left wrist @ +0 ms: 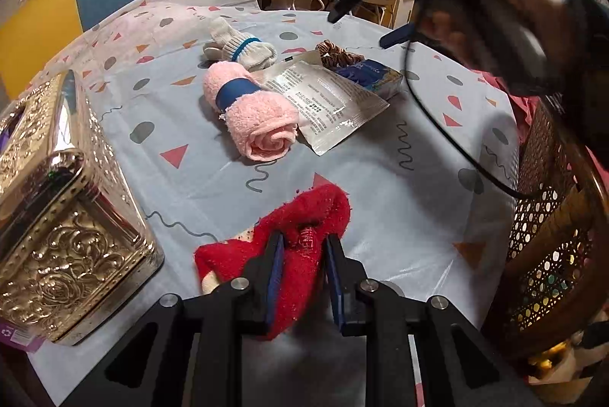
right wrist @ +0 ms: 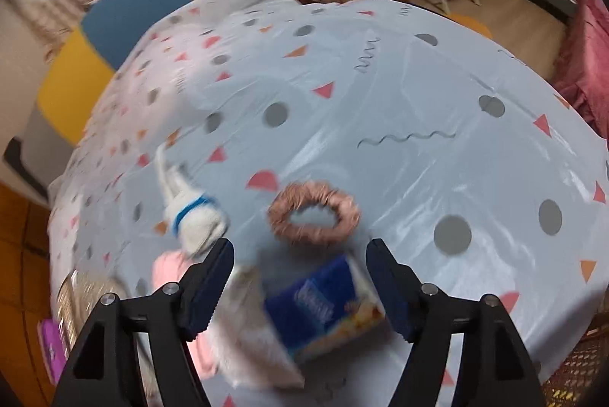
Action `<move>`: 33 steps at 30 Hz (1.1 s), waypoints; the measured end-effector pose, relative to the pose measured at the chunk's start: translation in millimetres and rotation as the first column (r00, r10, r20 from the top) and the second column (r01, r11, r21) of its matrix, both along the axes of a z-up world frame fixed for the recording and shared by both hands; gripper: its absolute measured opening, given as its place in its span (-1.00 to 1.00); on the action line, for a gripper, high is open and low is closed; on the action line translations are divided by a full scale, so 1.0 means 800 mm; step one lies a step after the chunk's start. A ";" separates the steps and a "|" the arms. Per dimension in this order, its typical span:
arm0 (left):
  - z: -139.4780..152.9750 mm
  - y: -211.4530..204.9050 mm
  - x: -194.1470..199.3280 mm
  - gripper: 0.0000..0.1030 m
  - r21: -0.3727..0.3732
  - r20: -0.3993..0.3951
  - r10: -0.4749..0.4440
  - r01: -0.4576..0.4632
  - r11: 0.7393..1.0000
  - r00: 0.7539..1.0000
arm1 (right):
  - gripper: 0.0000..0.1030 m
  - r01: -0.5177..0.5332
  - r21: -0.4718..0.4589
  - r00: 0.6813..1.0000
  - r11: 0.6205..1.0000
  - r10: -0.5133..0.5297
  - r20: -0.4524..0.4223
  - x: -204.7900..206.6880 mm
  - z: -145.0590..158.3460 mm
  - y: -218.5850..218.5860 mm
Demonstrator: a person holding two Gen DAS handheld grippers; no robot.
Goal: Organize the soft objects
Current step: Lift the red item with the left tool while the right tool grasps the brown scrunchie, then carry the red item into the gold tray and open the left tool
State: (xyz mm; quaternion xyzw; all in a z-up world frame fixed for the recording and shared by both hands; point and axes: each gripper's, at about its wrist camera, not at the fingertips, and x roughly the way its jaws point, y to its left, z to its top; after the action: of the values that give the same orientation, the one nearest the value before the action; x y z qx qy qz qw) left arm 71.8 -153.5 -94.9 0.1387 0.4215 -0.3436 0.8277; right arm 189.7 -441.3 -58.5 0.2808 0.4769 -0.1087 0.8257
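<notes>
Left wrist view shows your left claw (left wrist: 302,247) clenched on the red sock (left wrist: 304,217) at the near edge of the surface (left wrist: 399,197), your right claw (right wrist: 298,255) released over the scrunchie (right wrist: 314,213), towel roll (left wrist: 251,114) and white socks (left wrist: 243,45) unsorted.

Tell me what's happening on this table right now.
A person is sorting soft things on a table with a patterned cloth, a gripper in each hand. The left gripper is shut on a red fuzzy cloth beside an ornate metal box. The right gripper is open and empty above a blue packet, near a brown scrunchie. A rolled pink towel and white socks lie untouched.
</notes>
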 end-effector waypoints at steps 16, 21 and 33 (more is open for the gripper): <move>-0.001 0.007 -0.001 -0.57 -0.051 -0.017 0.039 -0.040 0.998 0.999 | -0.69 -0.149 -0.271 0.979 0.951 0.103 -0.179 0.056 -0.051 0.026; 0.006 0.013 0.002 -0.60 -0.068 -0.057 0.064 -0.068 0.995 0.996 | -0.73 -0.148 -0.248 0.978 0.957 0.105 -0.179 0.052 -0.055 0.017; 0.083 0.007 0.023 -0.81 -0.146 -0.042 0.115 -0.120 0.982 0.992 | -0.72 -0.137 -0.226 0.982 0.964 0.103 -0.156 0.042 -0.057 0.004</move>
State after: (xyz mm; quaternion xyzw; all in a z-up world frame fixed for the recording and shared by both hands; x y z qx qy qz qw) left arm 90.1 -147.6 -28.4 0.0460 0.4161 -0.3267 0.8474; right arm 223.4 -438.3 -104.5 0.1427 0.5348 -0.1340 0.8220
